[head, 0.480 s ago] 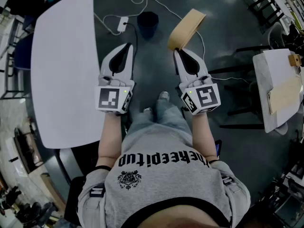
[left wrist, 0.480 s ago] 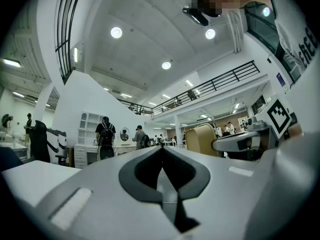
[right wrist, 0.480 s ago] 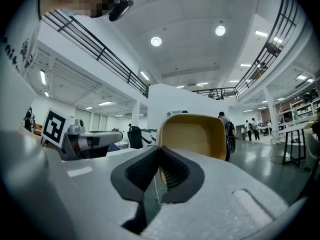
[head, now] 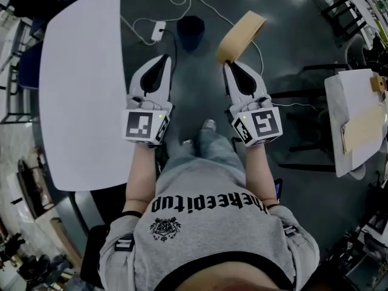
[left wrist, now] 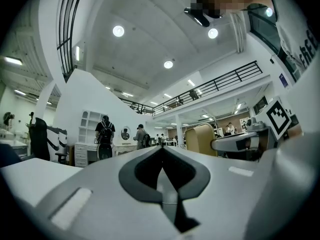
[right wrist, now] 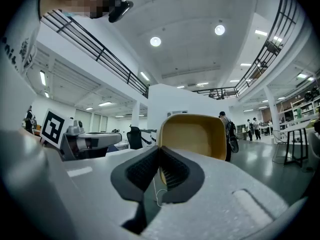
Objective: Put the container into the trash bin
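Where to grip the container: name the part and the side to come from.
Its thin side wall at the rim, from its near end. The container is a broad, shallow tray, likely too wide to span, but a wall fits between jaws. The right gripper is shut on that edge this way.

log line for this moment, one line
right gripper: shut on container | left gripper: shut, empty | trash bin: on floor ahead

The dark floor (head: pixel 291 29) carries a dark trash bin (head: pixel 189 30) at twelve o'clock, with a white power strip (head: pixel 157 31) and white cables (head: pixel 200 2) just beside it. A long white table (head: pixel 79 83) stands at nine o'clock. A smaller white table (head: pixel 351 86) at three o'clock bears a tan board (head: pixel 364 121).
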